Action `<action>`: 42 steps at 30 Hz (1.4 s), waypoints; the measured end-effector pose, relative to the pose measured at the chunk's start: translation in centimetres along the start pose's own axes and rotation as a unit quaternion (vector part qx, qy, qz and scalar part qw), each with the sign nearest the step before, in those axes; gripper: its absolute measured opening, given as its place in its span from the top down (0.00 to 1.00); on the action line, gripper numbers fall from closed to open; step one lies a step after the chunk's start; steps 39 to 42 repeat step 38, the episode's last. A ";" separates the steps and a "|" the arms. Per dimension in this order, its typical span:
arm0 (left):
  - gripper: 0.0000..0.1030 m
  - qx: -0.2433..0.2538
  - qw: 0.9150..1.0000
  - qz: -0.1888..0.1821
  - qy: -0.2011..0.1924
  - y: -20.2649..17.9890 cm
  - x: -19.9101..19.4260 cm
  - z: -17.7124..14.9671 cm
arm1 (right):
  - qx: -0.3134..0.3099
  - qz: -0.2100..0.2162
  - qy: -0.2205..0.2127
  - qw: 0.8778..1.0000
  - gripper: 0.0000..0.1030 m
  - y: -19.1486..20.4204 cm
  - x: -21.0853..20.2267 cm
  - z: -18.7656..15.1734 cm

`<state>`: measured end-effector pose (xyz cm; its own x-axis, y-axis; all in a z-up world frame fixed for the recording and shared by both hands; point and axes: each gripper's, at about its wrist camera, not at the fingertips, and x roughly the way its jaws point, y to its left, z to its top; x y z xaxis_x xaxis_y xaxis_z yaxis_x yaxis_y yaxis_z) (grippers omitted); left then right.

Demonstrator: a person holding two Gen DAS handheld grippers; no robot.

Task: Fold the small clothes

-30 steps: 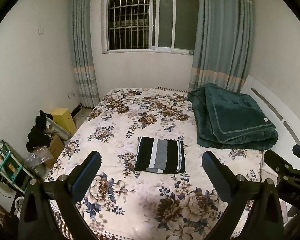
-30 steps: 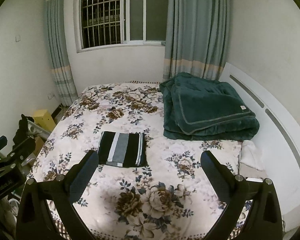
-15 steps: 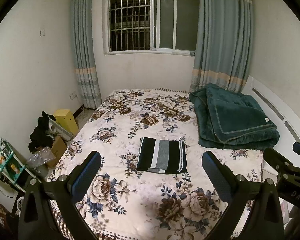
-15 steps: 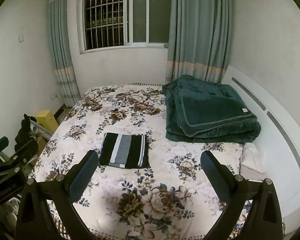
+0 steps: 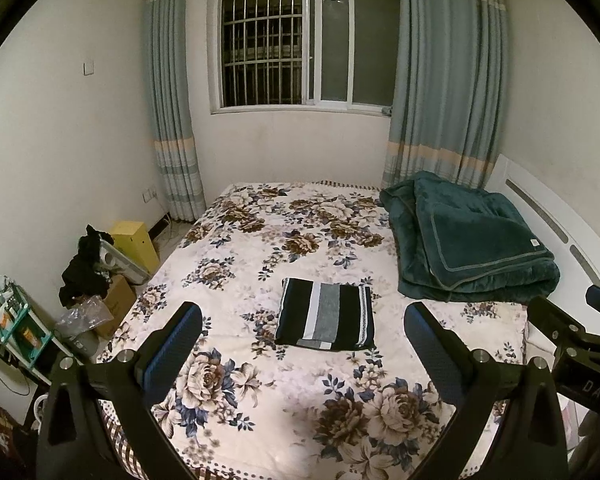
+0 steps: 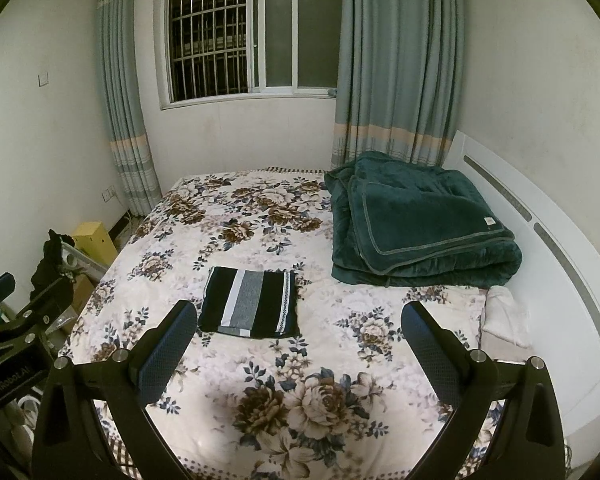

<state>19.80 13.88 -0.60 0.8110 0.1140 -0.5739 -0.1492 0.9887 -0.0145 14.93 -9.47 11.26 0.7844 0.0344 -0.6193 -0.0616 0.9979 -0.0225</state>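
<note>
A small striped garment [image 5: 326, 315], black with grey and white bands, lies folded into a flat rectangle on the floral bedspread [image 5: 260, 240]; it also shows in the right wrist view [image 6: 250, 303]. My left gripper [image 5: 302, 344] is open and empty, held well above the near end of the bed, apart from the garment. My right gripper [image 6: 298, 340] is open and empty too, at a similar height. The right gripper's body shows at the right edge of the left wrist view [image 5: 576, 344], and the left gripper's body at the left edge of the right wrist view [image 6: 16, 340].
A folded dark green blanket [image 5: 468, 248] lies at the bed's far right by the white headboard [image 6: 540, 232]. A white cloth [image 6: 504, 314] sits by the headboard. Left of the bed are a yellow box [image 5: 134, 242], cardboard boxes, dark clothes [image 5: 82, 268] and a shelf [image 5: 8, 320].
Both grippers have drawn back and risen slightly from the bed, so the scene sits a little lower and farther away. The garment has not moved. Both stay open.
</note>
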 end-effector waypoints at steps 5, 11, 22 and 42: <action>0.00 -0.001 1.000 -0.001 0.000 -0.1 0.0 -0.1 | 0.000 0.002 0.000 1.000 0.00 0.0 0.1 0.1; 0.00 0.000 1.000 0.001 0.000 0.0 -0.2 0.0 | 0.000 0.001 0.000 1.000 0.00 0.0 0.1 -0.1; 0.00 0.000 1.000 0.002 -0.003 0.4 -0.2 1.2 | 0.001 0.000 0.000 1.000 0.00 0.1 -0.1 -0.1; 0.00 0.003 1.000 0.004 -0.020 0.7 -0.9 2.3 | 0.003 -0.002 -0.003 1.000 0.00 0.3 -0.4 -0.2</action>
